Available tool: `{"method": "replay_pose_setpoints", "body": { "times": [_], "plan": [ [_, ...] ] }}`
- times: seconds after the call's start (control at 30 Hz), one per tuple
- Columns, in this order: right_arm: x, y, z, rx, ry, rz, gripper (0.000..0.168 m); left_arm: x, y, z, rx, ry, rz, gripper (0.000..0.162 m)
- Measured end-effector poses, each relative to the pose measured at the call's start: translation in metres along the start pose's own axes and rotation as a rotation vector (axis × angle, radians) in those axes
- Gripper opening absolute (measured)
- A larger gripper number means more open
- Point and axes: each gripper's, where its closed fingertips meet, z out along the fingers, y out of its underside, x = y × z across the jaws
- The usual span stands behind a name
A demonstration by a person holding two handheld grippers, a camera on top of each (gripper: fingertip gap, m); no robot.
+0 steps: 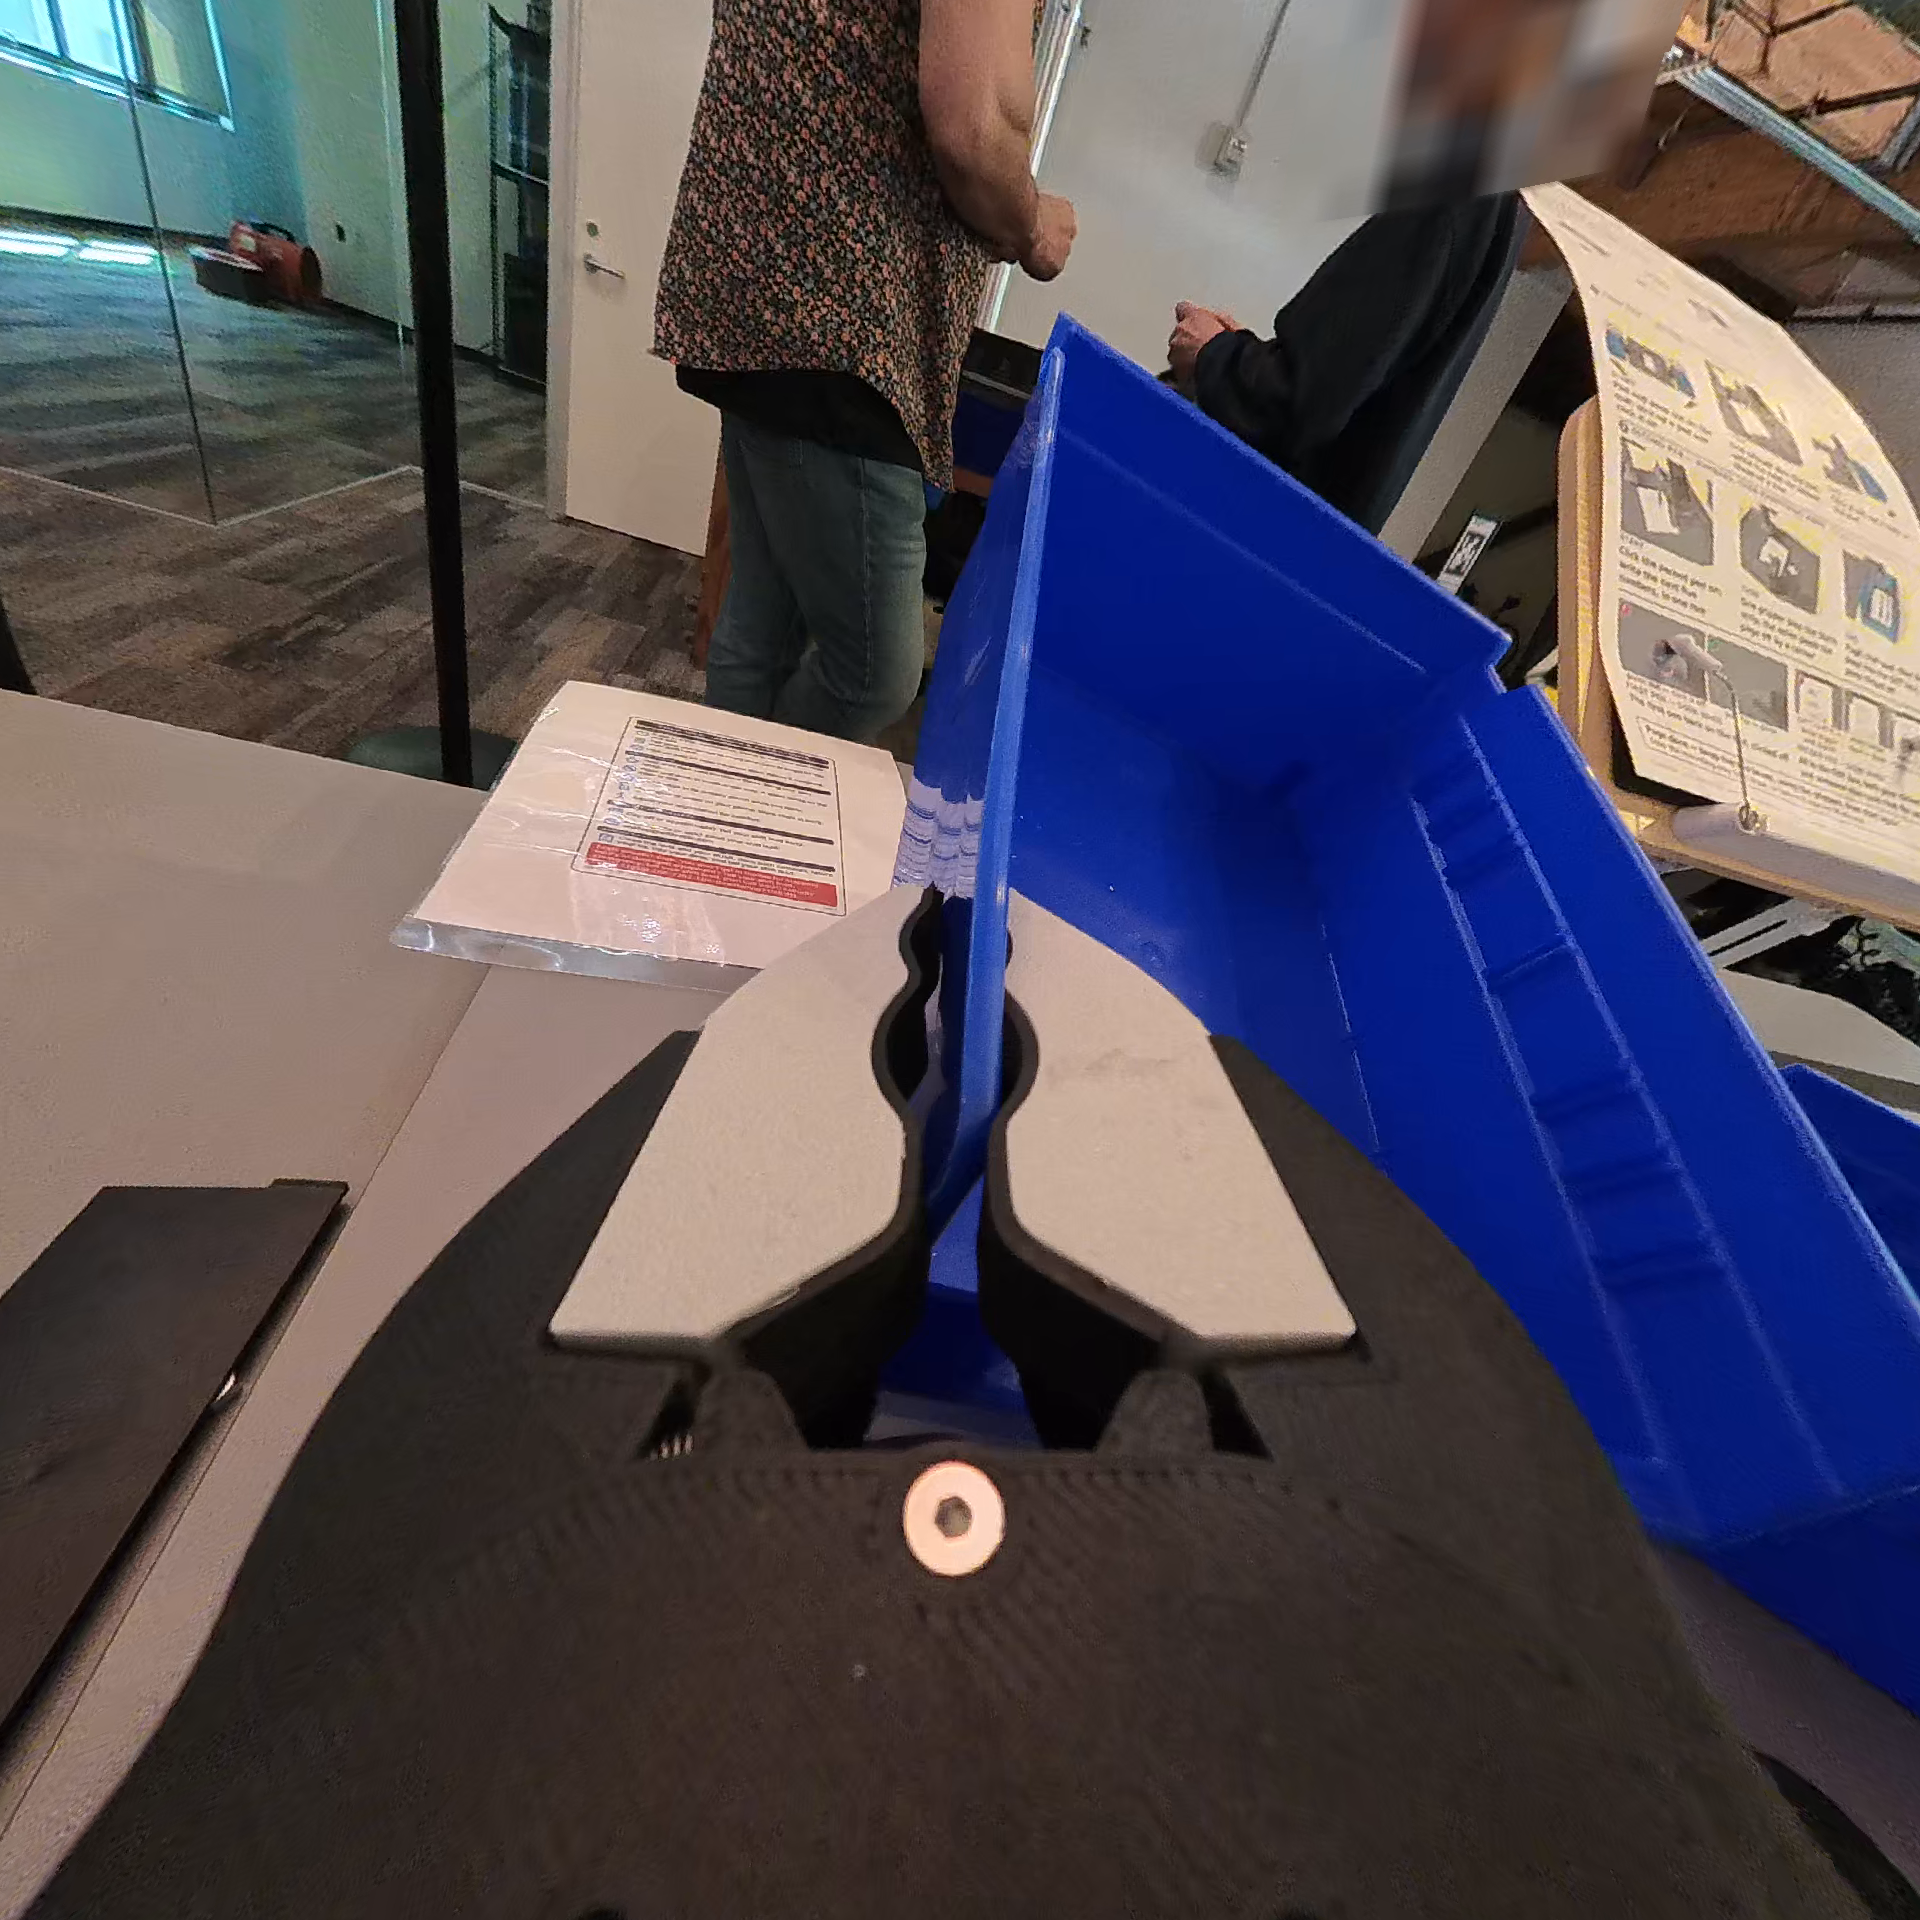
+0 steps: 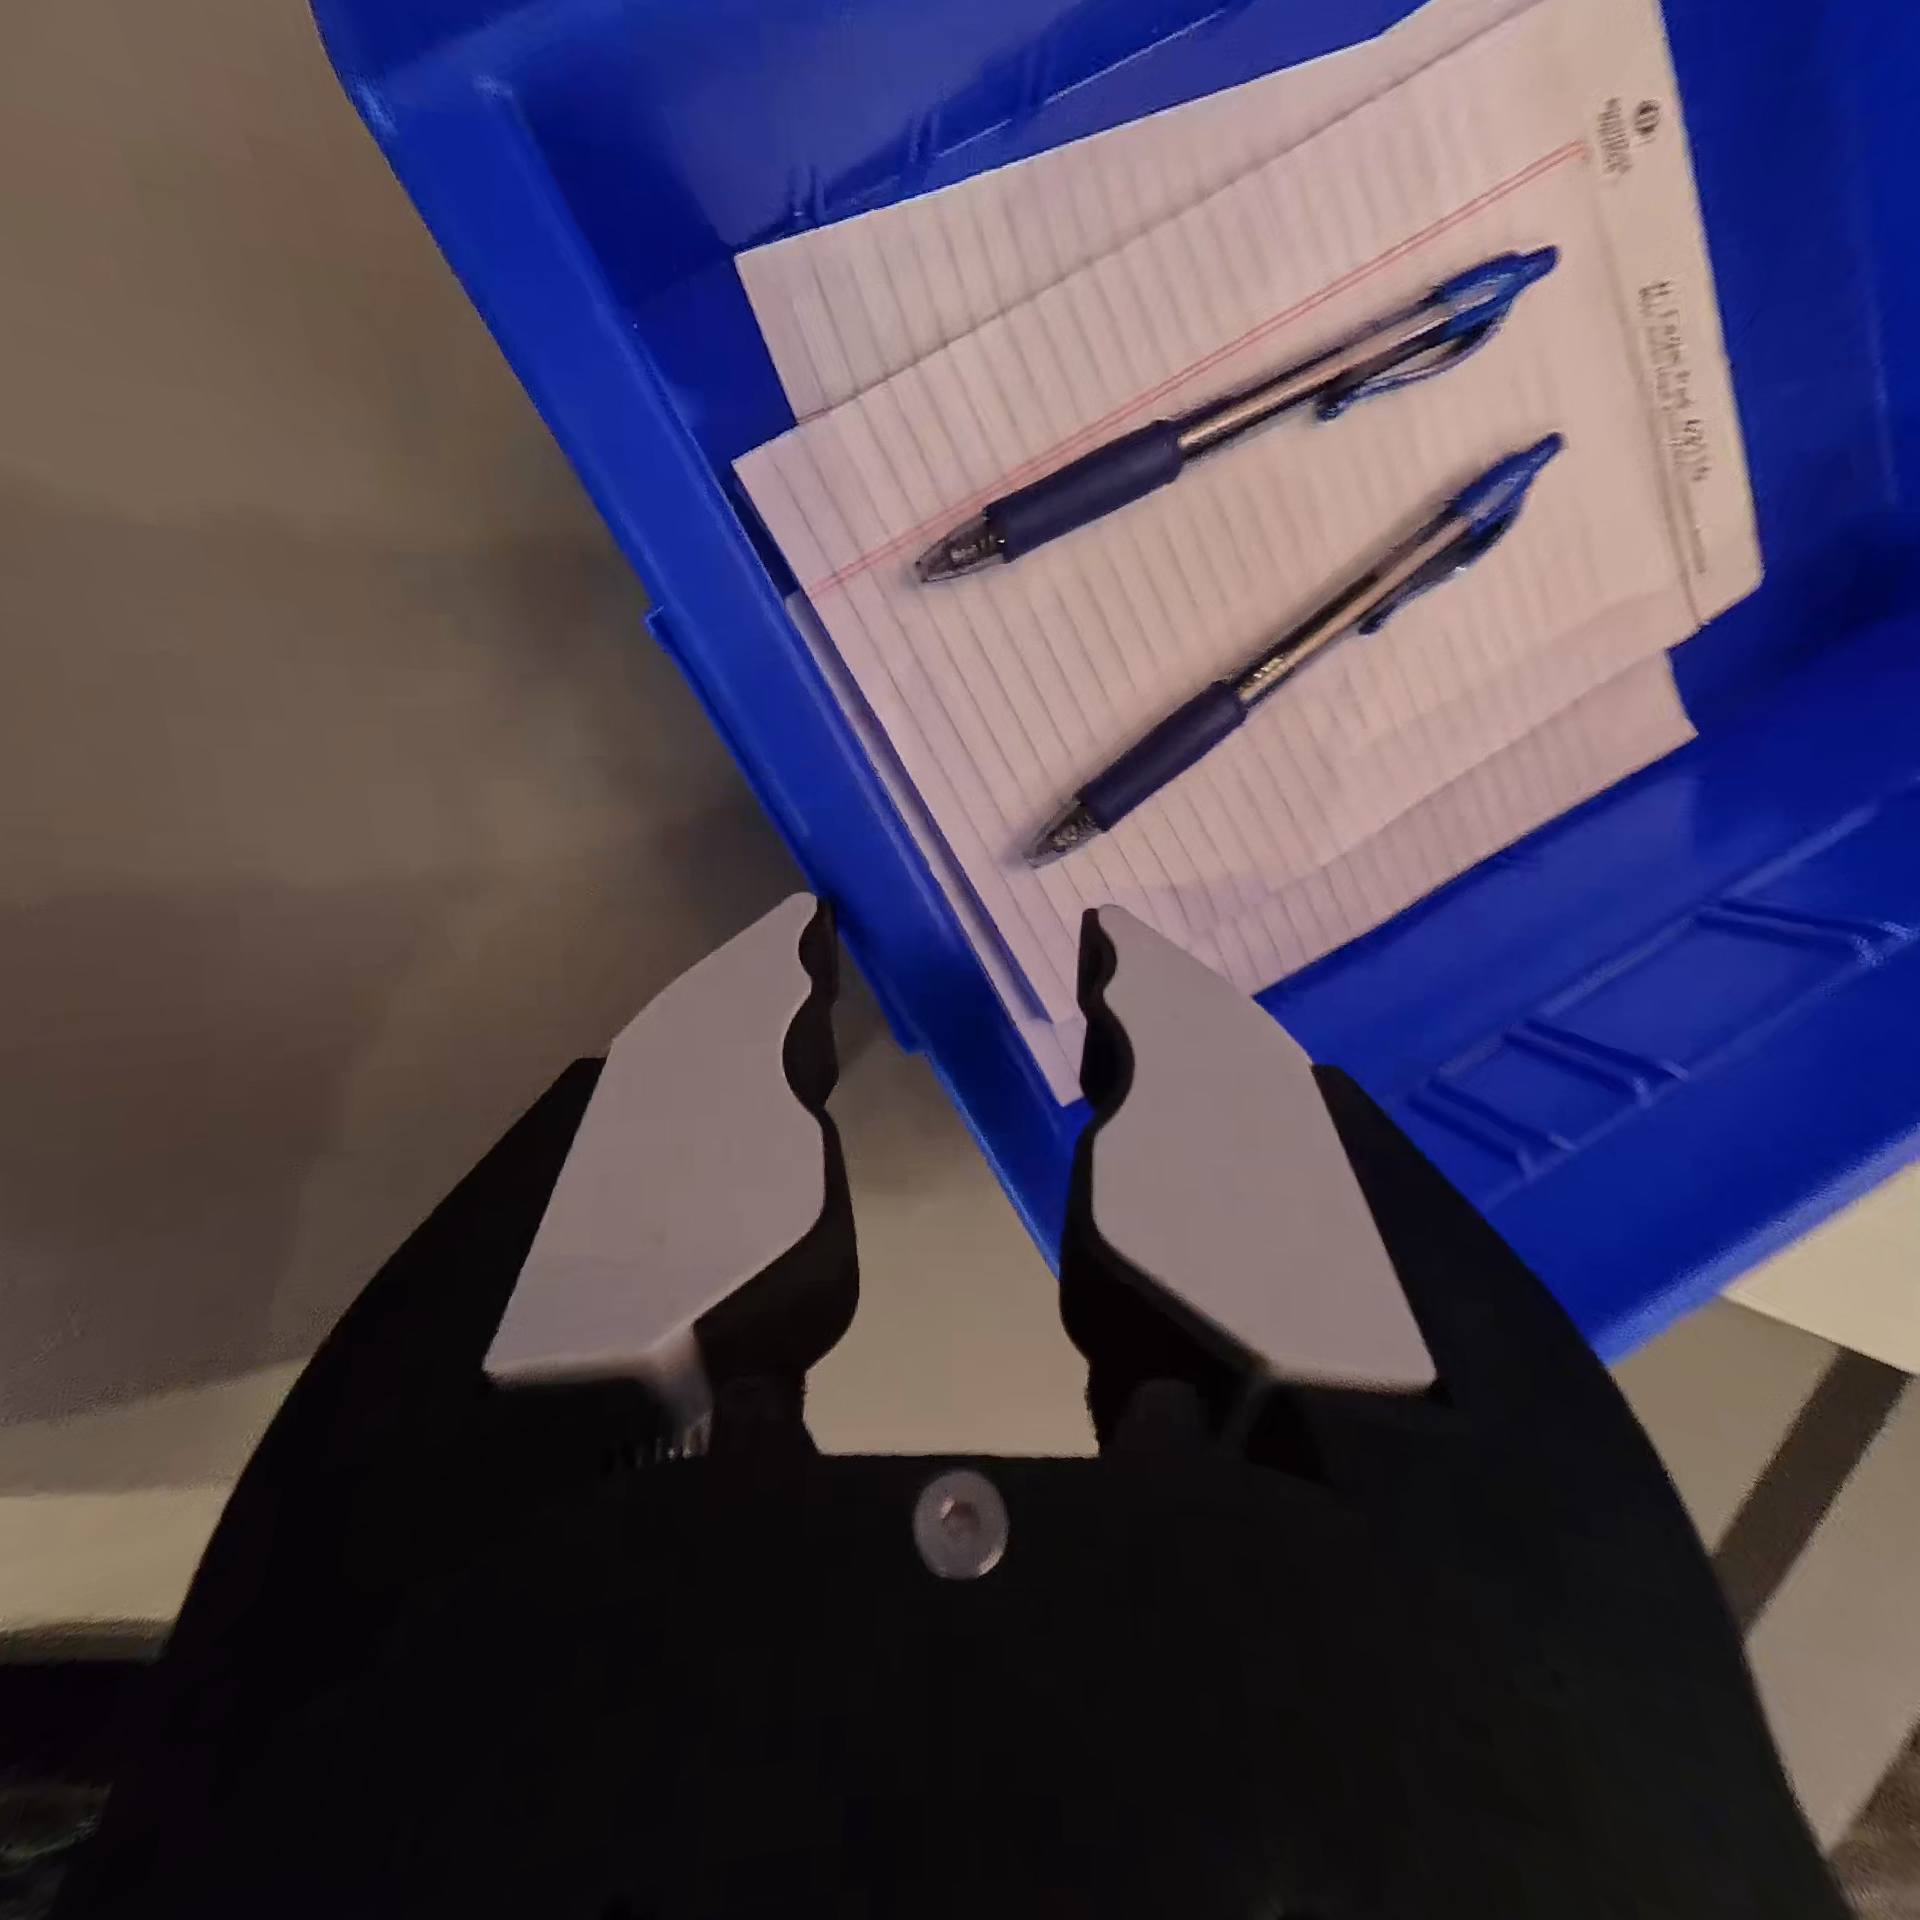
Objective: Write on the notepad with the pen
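A blue plastic bin stands tilted on the grey table. My left gripper is shut on the bin's thin side wall, which runs up between the fingers. In the right wrist view the bin holds overlapping lined white notepads. Two blue pens lie side by side on the top pad, an upper one and a lower one, tips pointing toward me. My right gripper is open and empty. Its fingers straddle the bin's near wall, one outside and one over the pads' corner.
A laminated printed sheet lies on the table behind the left gripper. A flat black plate sits at the near left. A curled instruction sheet hangs on a board at the right. Two people stand behind the table. One gripper's finger ends stand about 60 cm off the other's.
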Motion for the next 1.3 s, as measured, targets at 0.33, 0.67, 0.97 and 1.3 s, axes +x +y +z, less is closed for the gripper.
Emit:
{"method": "replay_pose_setpoints", "body": {
  "times": [0.33, 0.67, 0.97, 1.3],
  "plan": [
    [-0.011, -0.015, 0.007, 0.104, -0.110, -0.027, 0.026, -0.005, 0.003, 0.001, -0.012, -0.014, -0.006, 0.004],
    [0.008, -0.049, 0.023, 0.113, -0.108, -0.039, 0.024, -0.009, -0.015, -0.012, 0.060, -0.029, -0.024, 0.004],
    [0.048, -0.094, 0.048, 0.106, -0.104, 0.020, 0.023, -0.020, -0.038, -0.035, 0.141, -0.068, -0.024, 0.004],
    [0.108, -0.135, 0.076, 0.117, -0.105, 0.107, 0.020, -0.026, -0.061, -0.057, 0.234, -0.076, -0.037, 0.004]
  ]
}}
